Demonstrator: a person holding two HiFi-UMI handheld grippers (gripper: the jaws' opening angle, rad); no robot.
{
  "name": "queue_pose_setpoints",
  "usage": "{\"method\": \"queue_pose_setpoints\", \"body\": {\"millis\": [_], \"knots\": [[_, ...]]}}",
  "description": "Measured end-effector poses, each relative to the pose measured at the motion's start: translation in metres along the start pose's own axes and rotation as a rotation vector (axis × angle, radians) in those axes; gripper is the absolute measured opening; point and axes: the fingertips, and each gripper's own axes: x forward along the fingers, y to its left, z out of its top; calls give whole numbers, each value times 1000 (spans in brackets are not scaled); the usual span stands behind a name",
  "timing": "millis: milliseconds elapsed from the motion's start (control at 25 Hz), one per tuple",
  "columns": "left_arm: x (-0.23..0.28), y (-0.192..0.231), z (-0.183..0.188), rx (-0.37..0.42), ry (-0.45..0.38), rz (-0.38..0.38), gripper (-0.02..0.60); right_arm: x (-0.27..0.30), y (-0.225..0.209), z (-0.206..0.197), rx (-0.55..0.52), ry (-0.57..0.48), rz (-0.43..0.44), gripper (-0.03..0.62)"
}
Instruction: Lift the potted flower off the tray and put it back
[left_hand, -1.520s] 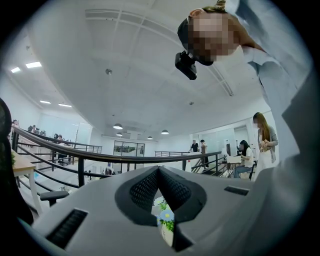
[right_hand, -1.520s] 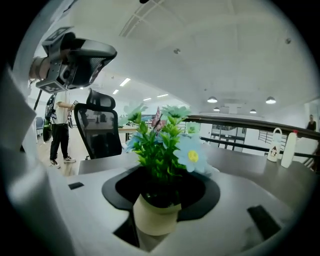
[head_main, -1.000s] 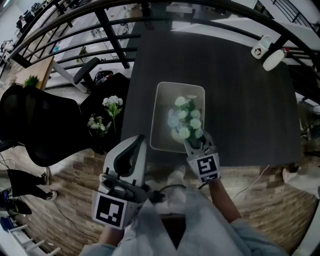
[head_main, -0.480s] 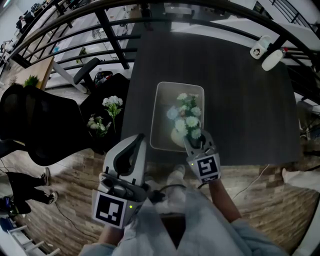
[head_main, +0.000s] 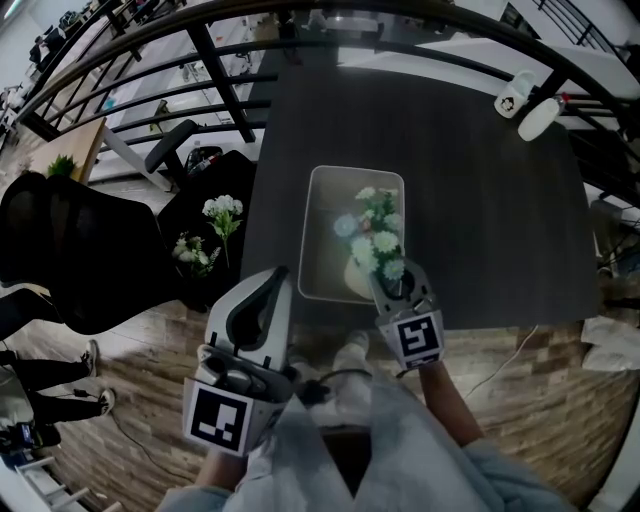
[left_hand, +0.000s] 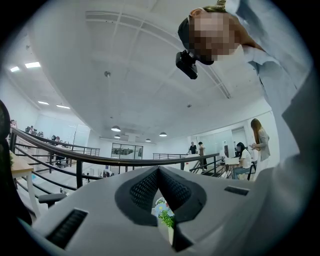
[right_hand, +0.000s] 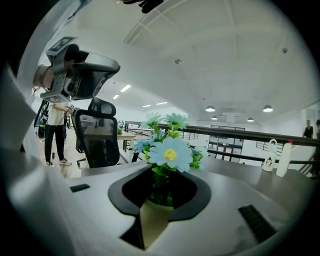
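A potted flower (head_main: 372, 240), pale blue and white blooms in a cream pot (head_main: 356, 280), stands in the white tray (head_main: 313, 225) on the dark table. My right gripper (head_main: 386, 284) reaches over the tray's near rim. Its jaws have just been closing, and they are now shut on the pot (right_hand: 151, 220), with the blooms (right_hand: 170, 153) rising right above the right gripper (right_hand: 159, 200). My left gripper (head_main: 276, 274) hangs off the table's near left edge, shut and holding nothing. In the left gripper view its pads (left_hand: 147, 187) meet, and the flower (left_hand: 163, 214) shows through the gap below.
A black office chair (head_main: 70, 250) stands to the left of the table. Beside it is a dark seat with more artificial flowers (head_main: 222, 212). Two white bottles (head_main: 527, 103) sit at the table's far right corner. A railing runs behind the table, with people beyond it.
The flower has shifted slightly in the tray at the right gripper's tips, and its pot now shows there. Both grippers stay about where they were.
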Motion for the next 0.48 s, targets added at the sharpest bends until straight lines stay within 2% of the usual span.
{"method": "queue_pose_setpoints", "body": {"millis": [480], "knots": [[1, -10, 9, 5, -27, -37, -2, -25, -8, 34, -17, -75, -57, 87]]}}
